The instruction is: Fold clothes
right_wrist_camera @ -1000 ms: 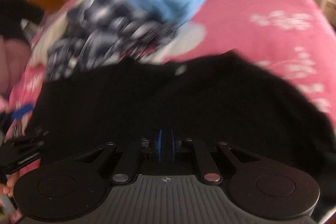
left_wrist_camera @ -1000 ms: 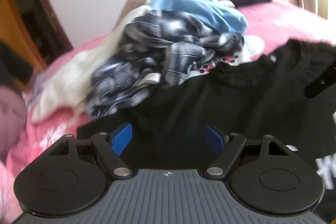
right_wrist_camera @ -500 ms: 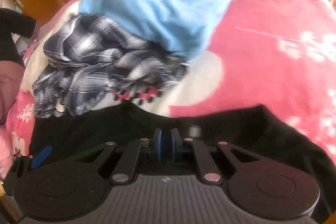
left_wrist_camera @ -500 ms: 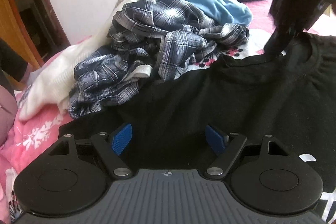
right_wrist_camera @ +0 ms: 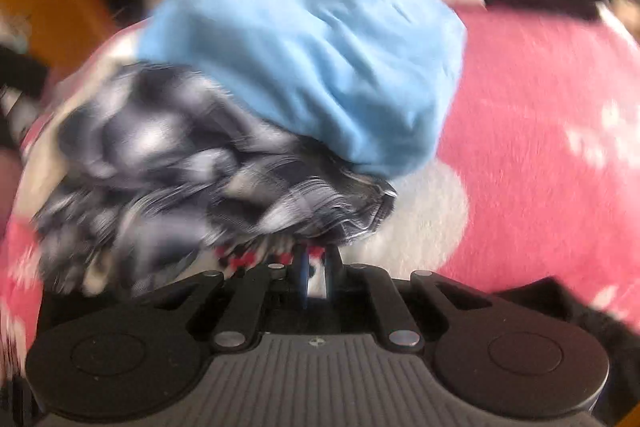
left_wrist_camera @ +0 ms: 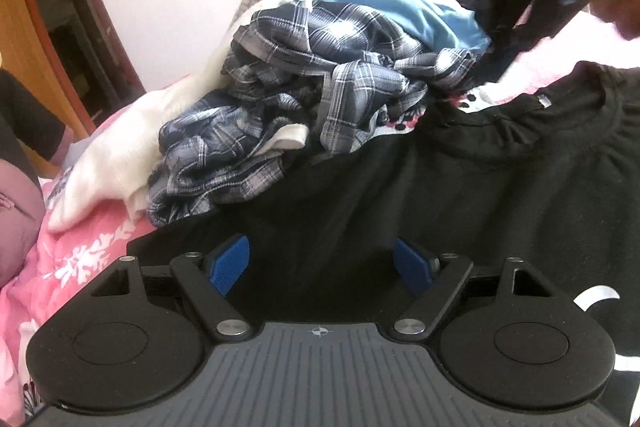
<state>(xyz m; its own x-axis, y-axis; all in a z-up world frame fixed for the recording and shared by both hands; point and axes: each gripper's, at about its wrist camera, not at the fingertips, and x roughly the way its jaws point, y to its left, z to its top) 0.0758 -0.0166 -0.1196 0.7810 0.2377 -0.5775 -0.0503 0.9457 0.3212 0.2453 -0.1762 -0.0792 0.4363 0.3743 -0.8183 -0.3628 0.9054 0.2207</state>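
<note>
1. Left tool (left_wrist_camera: 321, 265) is open, empty, low over the black shirt (left_wrist_camera: 460, 195).
2. Right tool (right_wrist_camera: 316, 277) is closed, holding nothing visible.
3. The shirt lies flat on the pink bed (right_wrist_camera: 540, 107), just beside the plaid pile (left_wrist_camera: 304, 83).

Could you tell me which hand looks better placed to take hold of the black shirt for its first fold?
Left, probably: the left tool hangs open directly over the black shirt, while the right tool is shut and faces the clothes pile.
</note>
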